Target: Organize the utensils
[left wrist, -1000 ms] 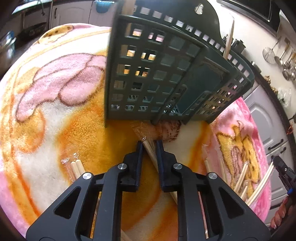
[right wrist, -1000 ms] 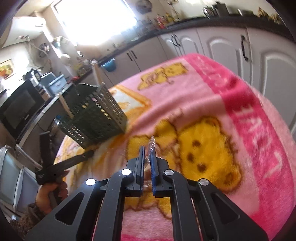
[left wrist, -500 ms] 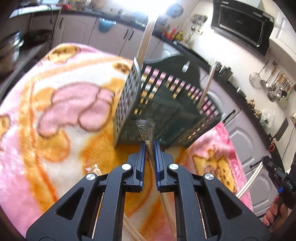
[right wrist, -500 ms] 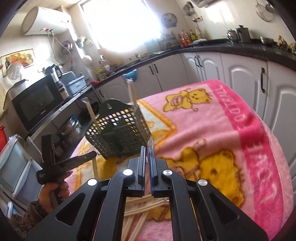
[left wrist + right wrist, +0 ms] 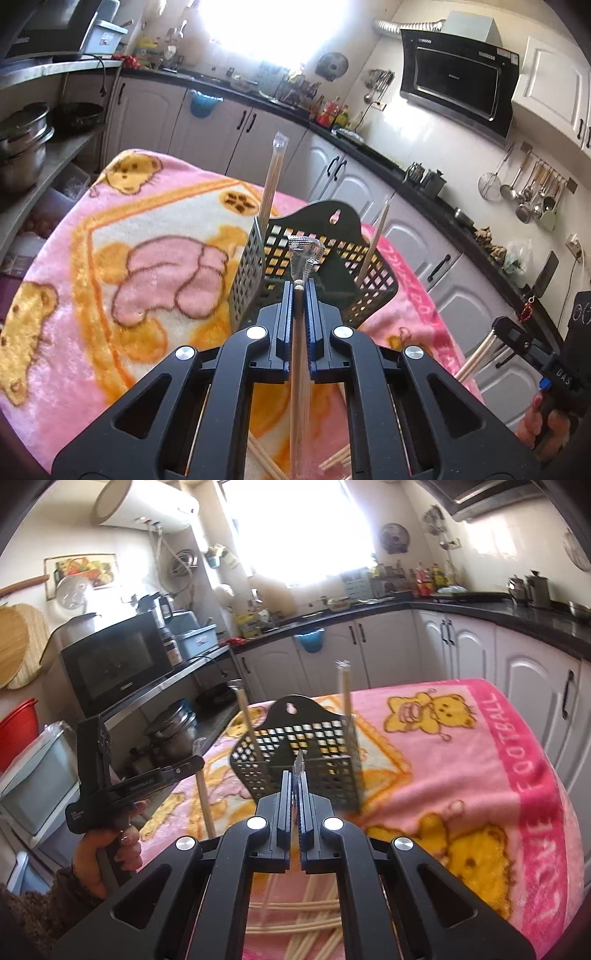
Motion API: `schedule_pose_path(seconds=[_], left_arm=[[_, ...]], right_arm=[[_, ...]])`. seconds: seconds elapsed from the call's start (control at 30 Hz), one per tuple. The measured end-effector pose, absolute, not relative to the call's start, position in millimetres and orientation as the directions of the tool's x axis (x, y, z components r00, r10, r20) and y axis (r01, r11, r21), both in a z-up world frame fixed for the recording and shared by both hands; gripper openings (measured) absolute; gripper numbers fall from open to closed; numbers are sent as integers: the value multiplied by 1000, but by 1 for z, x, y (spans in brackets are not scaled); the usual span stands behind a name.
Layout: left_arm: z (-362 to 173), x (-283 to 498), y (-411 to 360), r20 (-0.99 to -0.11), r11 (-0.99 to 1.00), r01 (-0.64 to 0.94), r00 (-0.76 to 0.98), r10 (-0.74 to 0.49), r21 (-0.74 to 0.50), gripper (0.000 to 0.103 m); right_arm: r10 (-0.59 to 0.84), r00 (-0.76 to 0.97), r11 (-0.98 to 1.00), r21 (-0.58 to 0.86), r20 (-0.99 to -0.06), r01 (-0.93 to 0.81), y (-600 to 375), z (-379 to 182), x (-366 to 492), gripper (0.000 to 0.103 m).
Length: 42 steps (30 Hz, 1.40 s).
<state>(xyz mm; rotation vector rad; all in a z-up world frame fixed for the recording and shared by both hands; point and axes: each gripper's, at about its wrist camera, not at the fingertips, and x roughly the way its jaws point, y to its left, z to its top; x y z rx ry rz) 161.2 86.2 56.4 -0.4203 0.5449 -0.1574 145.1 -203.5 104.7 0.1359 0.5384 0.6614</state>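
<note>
A dark green perforated utensil basket point(image 5: 314, 266) stands on the pink blanket point(image 5: 147, 236); it also shows in the right wrist view point(image 5: 295, 753). Two wrapped chopstick pairs point(image 5: 271, 177) stand upright in it. My left gripper point(image 5: 298, 291) is shut on a wrapped chopstick pair point(image 5: 300, 362) and holds it raised in front of the basket. My right gripper point(image 5: 294, 786) is shut on another wrapped chopstick pair point(image 5: 298, 762), also raised before the basket. Loose wrapped chopsticks point(image 5: 295, 908) lie on the blanket below.
White kitchen cabinets point(image 5: 461, 646) and a black counter run behind the table. A microwave point(image 5: 110, 664) and pots point(image 5: 22, 140) sit on shelves to the left. The blanket's edge point(image 5: 535, 812) drops off on the right.
Both grippers have risen from the blanket with their chopstick pairs and now look level at the basket. The basket looks farther away in both views.
</note>
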Motion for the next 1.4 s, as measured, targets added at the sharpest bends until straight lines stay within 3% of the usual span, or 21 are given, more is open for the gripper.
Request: schedule_pose_path(seconds=[0.4,1.4], left_arm=[[87,153,87,-391,898,84,879,-271,-432,3],[183,185,73,-230,935,169,942,-246,-311,3]], right_arm=[[667,643,741,246,-376,-625,-180,131,140,3],[675,711,738,191,-200,-647,-173,206,166,2]])
